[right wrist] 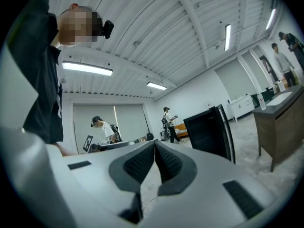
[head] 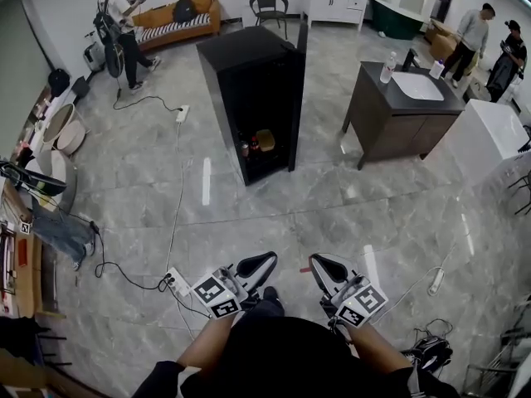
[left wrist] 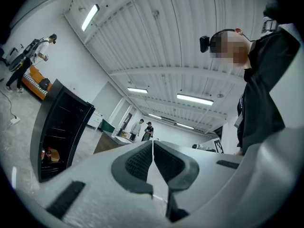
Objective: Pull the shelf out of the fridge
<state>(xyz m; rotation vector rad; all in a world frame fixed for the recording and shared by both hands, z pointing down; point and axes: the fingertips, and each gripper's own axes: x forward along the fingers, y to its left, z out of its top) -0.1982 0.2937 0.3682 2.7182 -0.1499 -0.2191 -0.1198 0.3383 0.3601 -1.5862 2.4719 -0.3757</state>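
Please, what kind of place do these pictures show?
Probably a recording studio staged as a home: a black fridge and a sink cabinet stand free on an open floor, with a power strip lying on it.

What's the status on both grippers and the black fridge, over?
Left gripper shut, empty. Right gripper shut, empty. Tall black fridge ahead, door open, not reached. White power strip off to the left.

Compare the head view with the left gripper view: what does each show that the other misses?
Only the head view: the power strip by the wearer's feet and the black chair at the far wall. Only the left gripper view: the ceiling lights and the wearer's head camera. Both: the left gripper, jaws together and empty, and the open black fridge.
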